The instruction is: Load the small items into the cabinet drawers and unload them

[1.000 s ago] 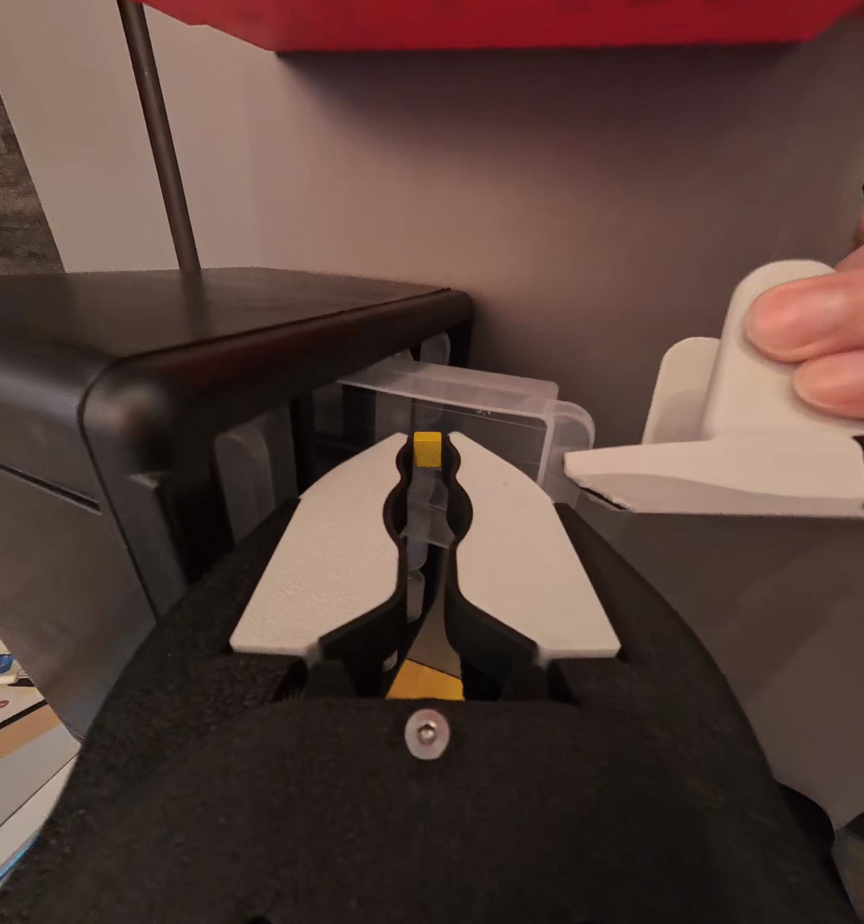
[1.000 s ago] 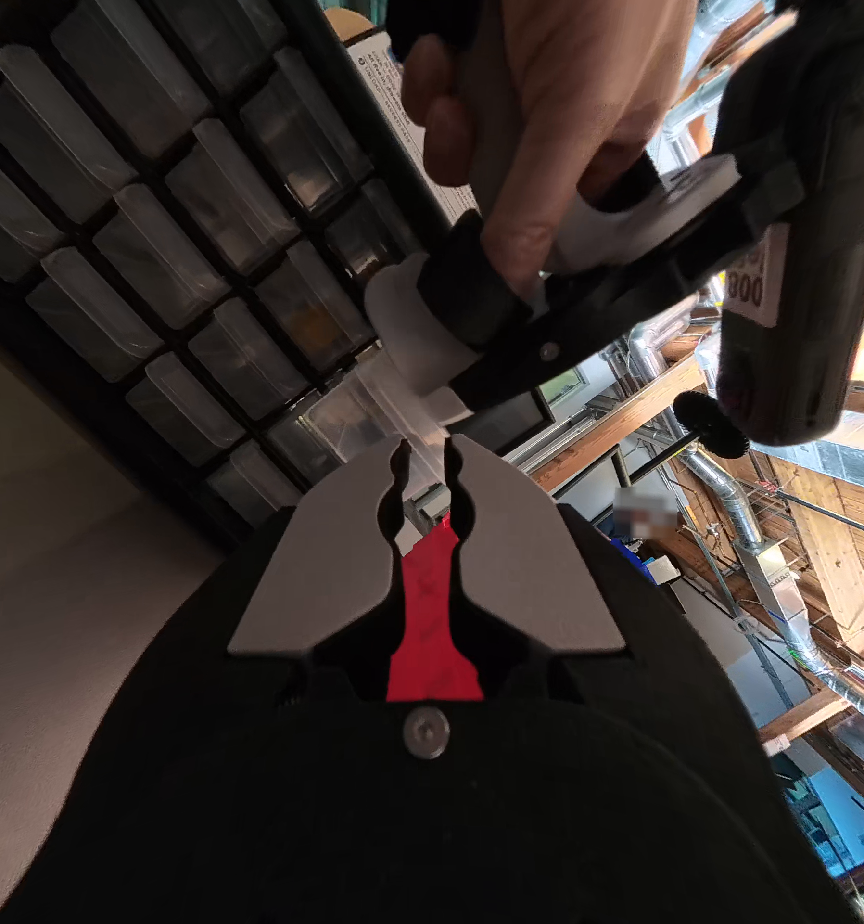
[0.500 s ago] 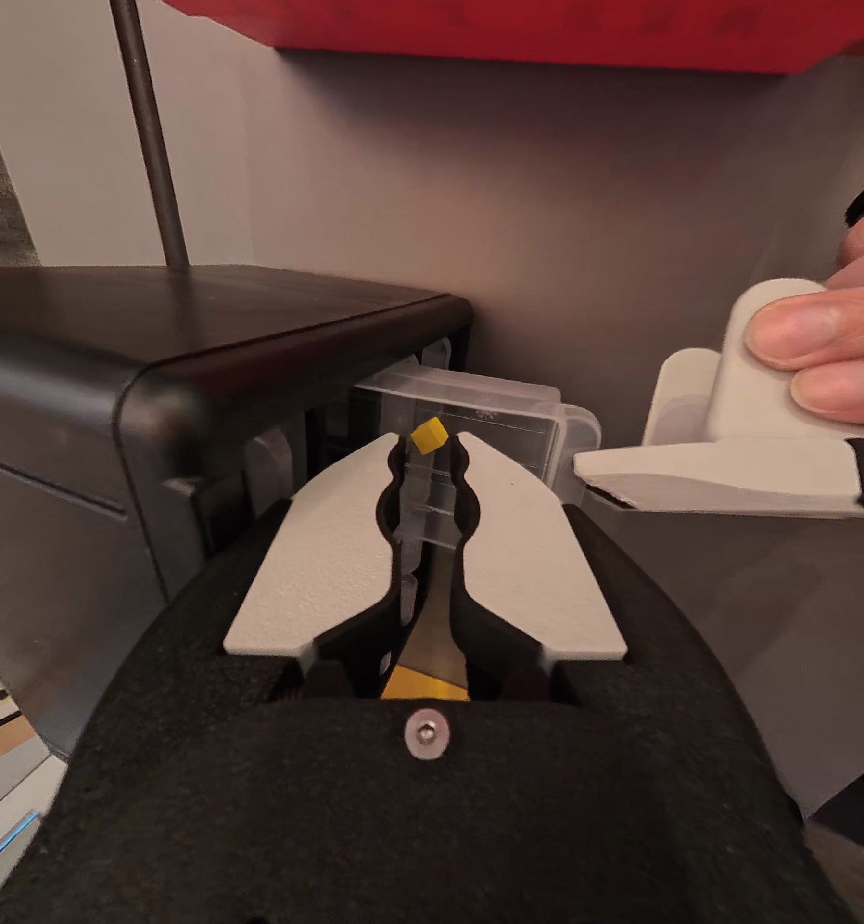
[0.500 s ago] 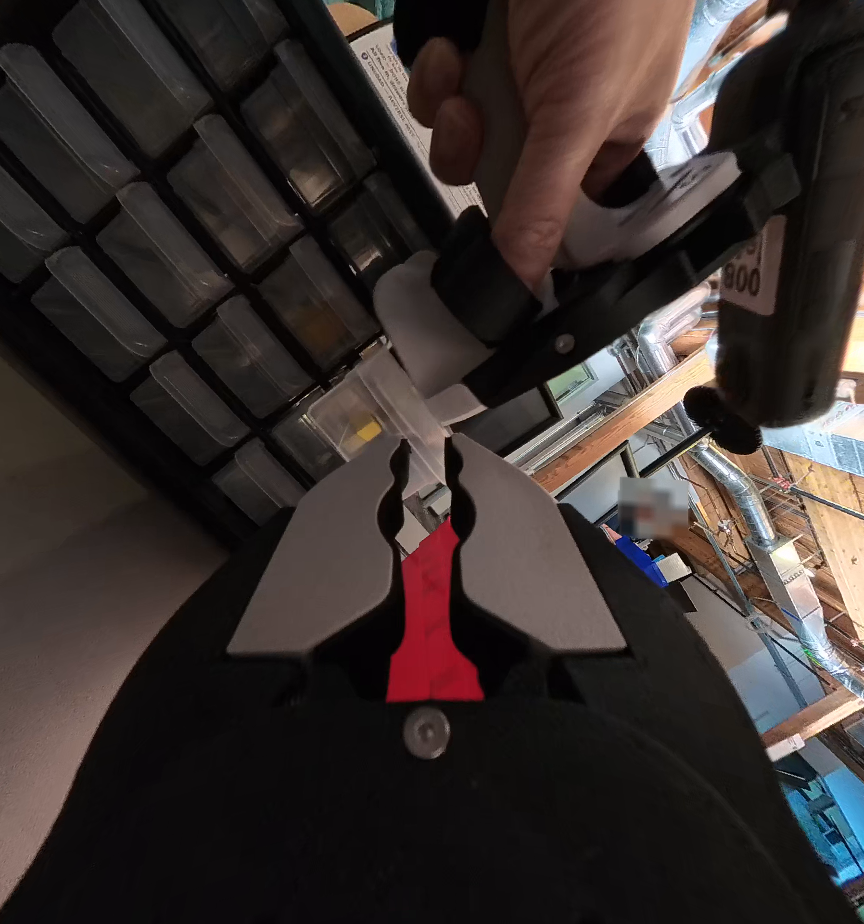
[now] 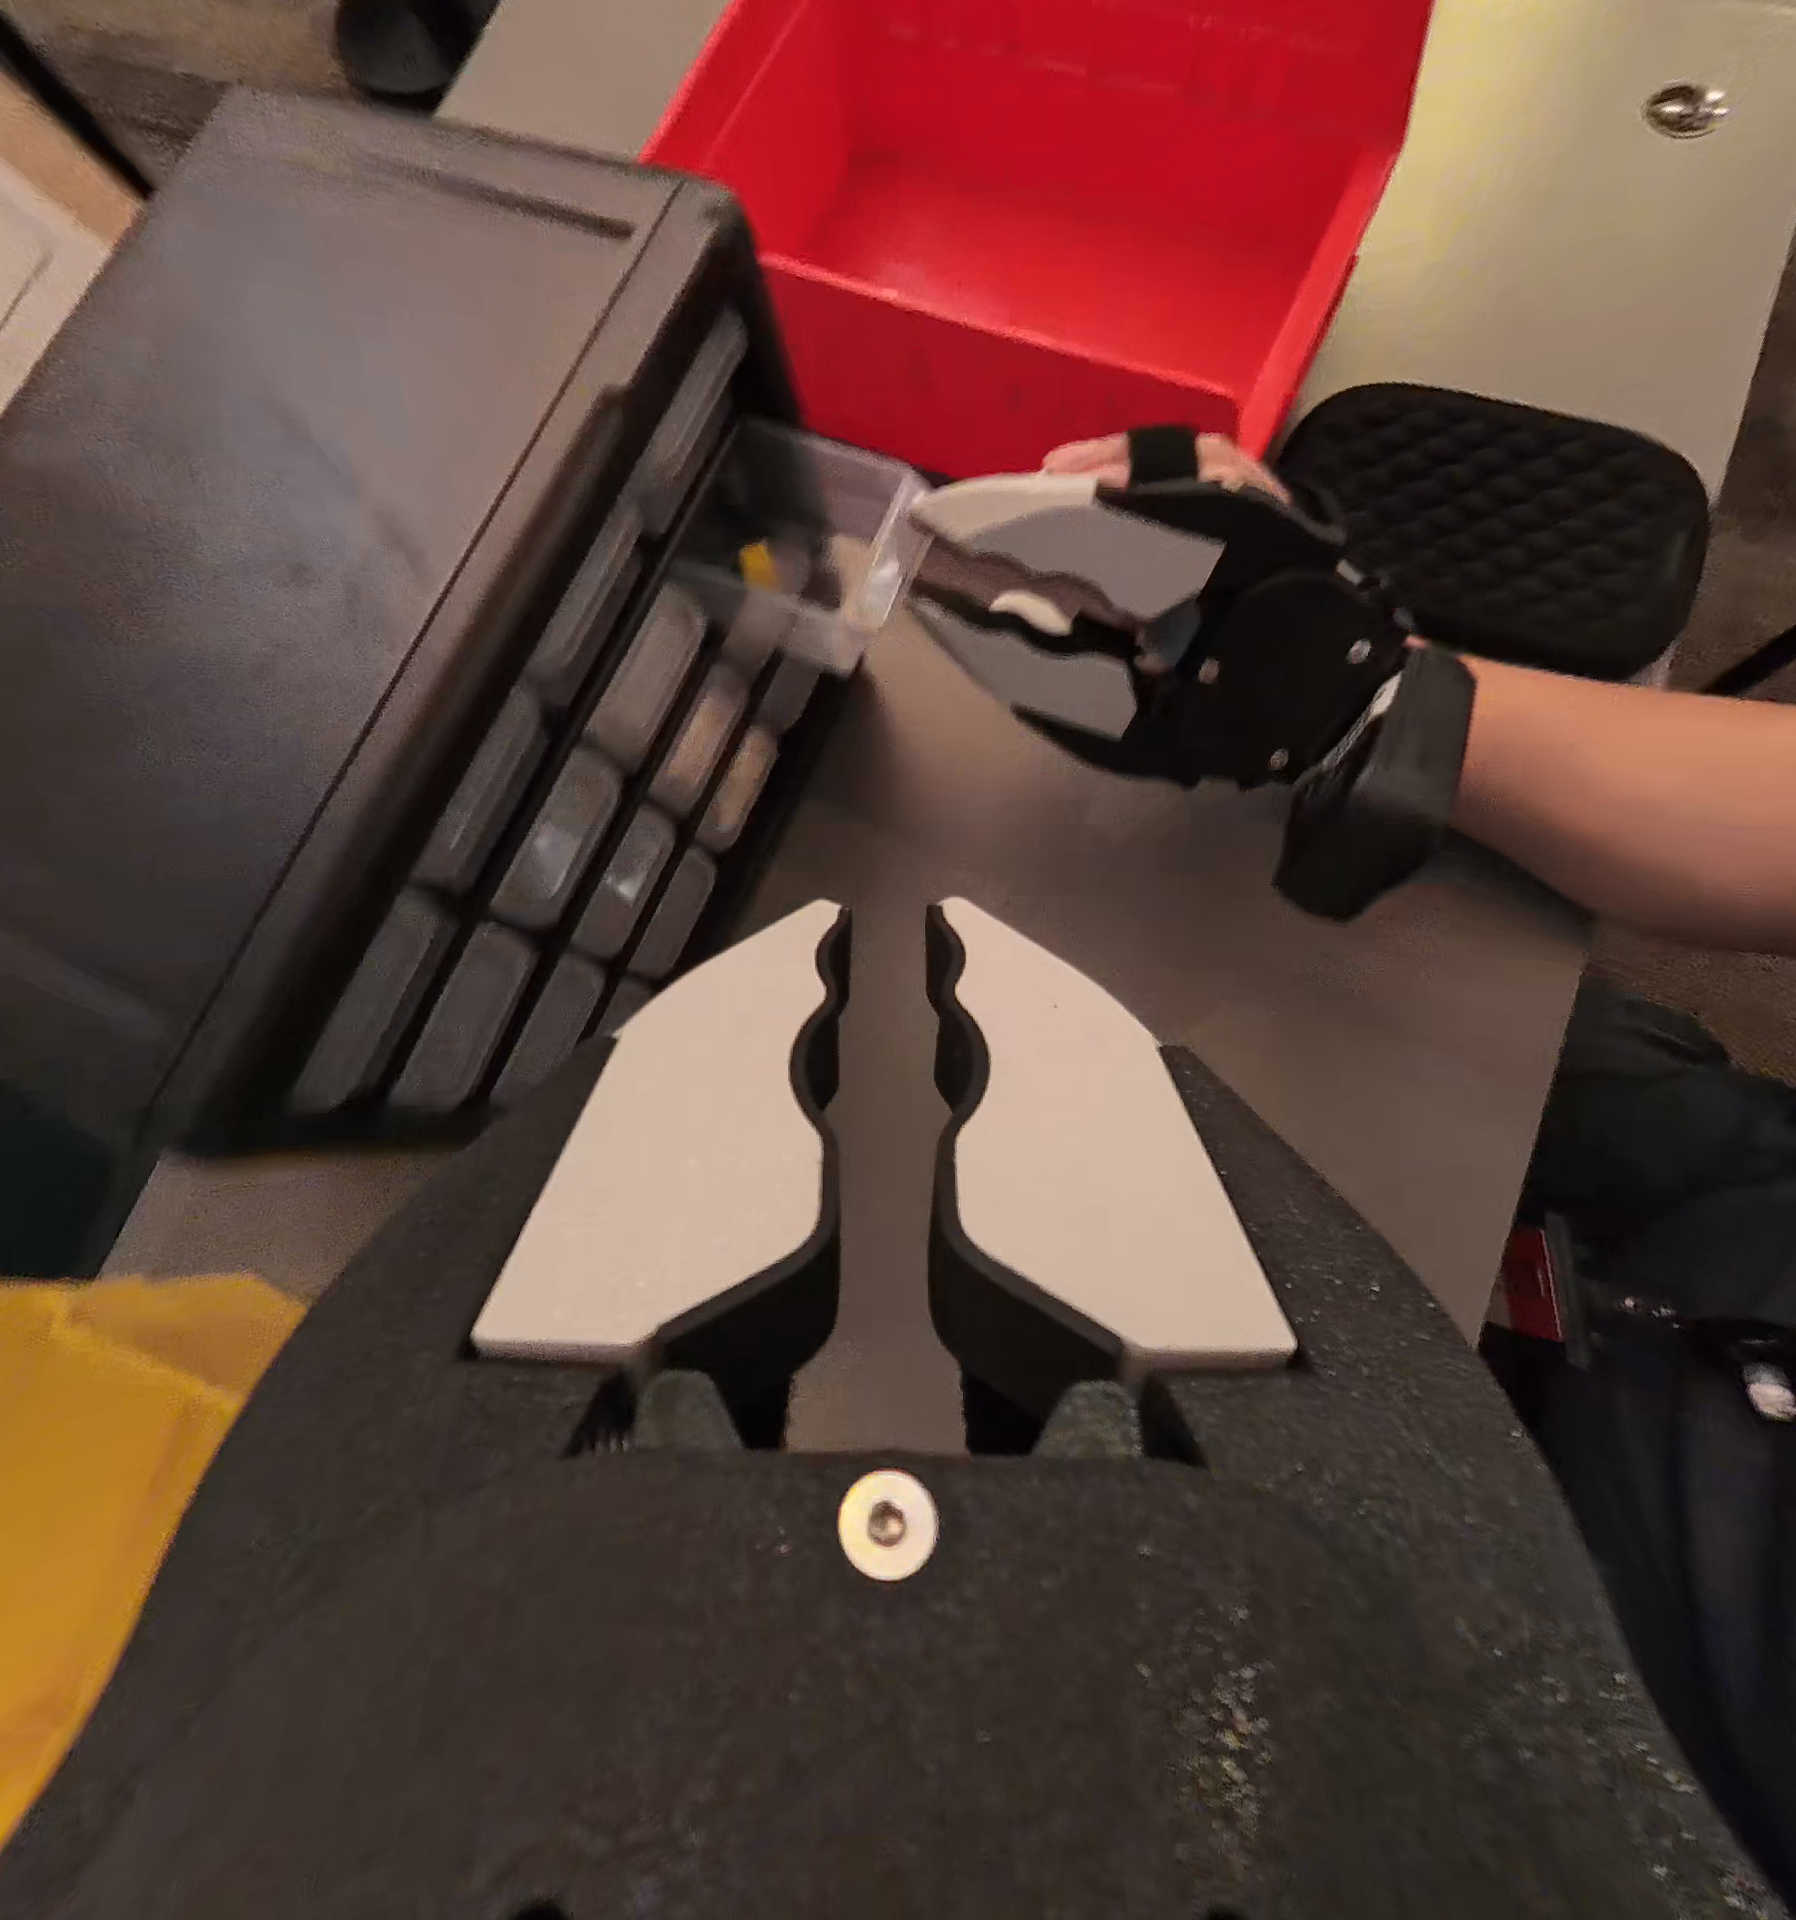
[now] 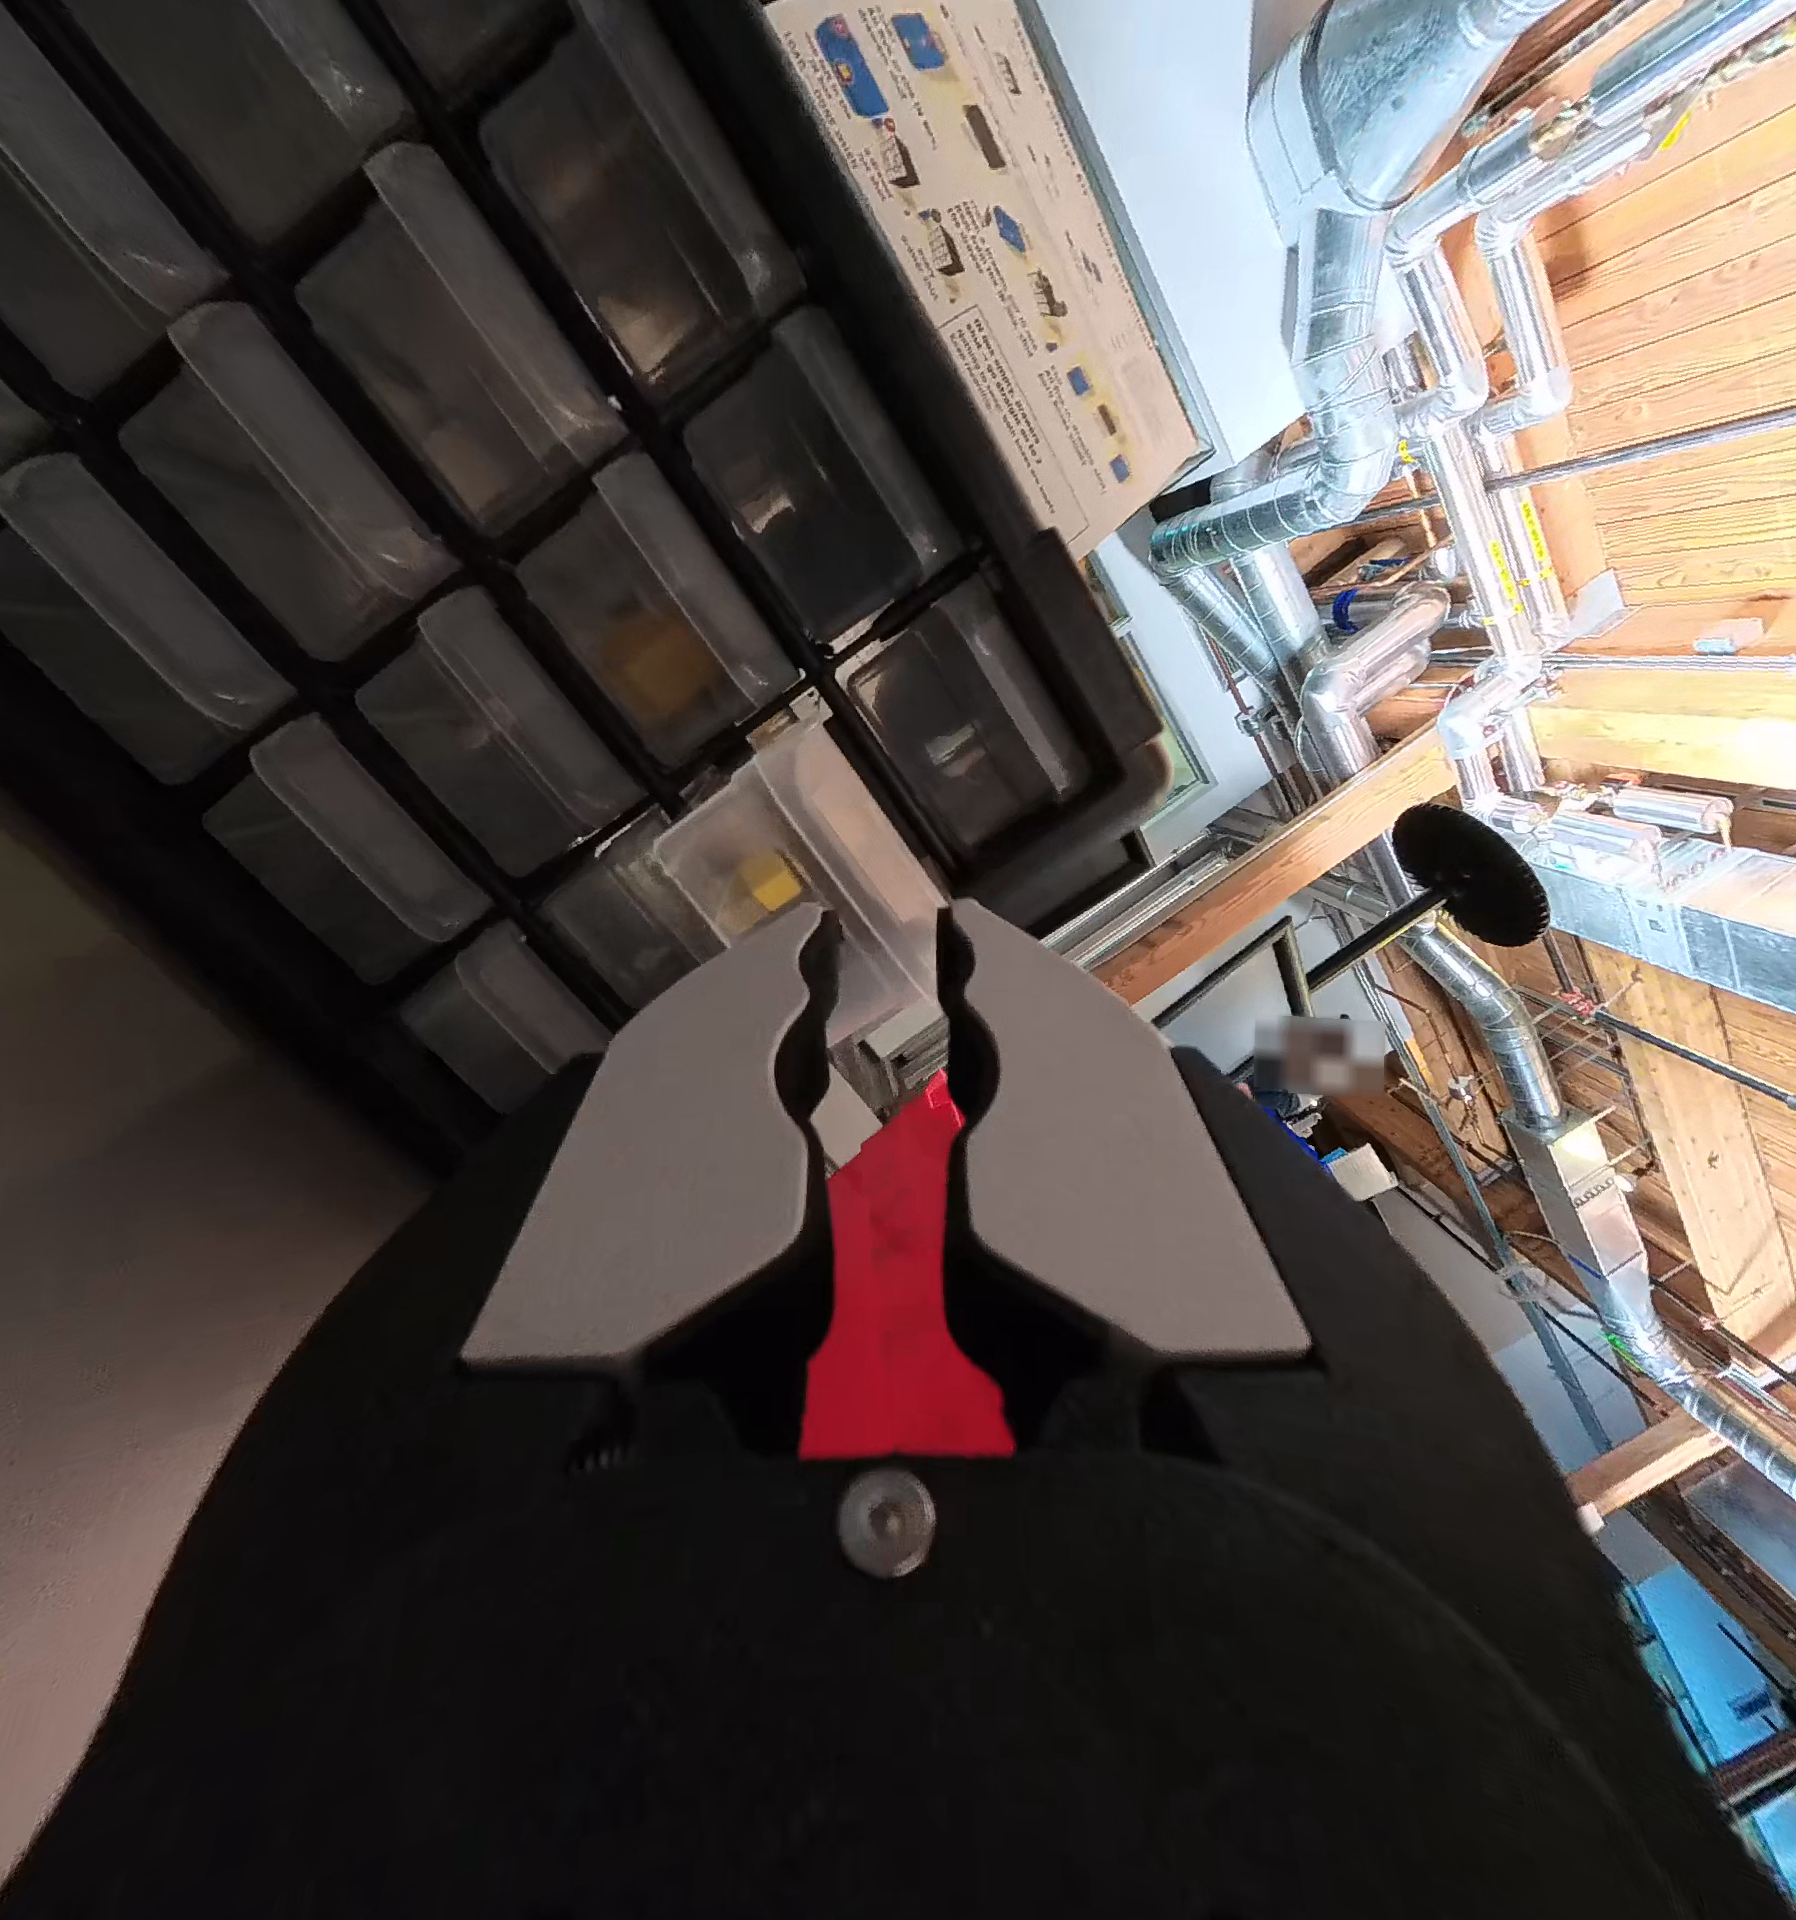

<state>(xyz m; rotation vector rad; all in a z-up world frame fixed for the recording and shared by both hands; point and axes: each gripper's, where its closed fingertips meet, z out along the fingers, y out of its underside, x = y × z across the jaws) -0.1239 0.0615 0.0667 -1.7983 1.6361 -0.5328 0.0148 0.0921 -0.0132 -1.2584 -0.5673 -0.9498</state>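
A grey tabletop [image 5: 1133, 894] carries the black drawer cabinet [image 5: 281, 540], with a red bin [image 5: 1039, 239] behind it at 12 o'clock; wooden ceiling beams and silver ducts fill the right wrist view. One clear drawer [image 5: 821, 561] is pulled out, a small yellow item [image 6: 774, 890] inside it. The right gripper [image 5: 915, 561] pinches the drawer's front lip. The left gripper [image 5: 886, 914] hangs slightly open, empty, at 6 o'clock from the drawer. Closing should go best with a straight, level push.
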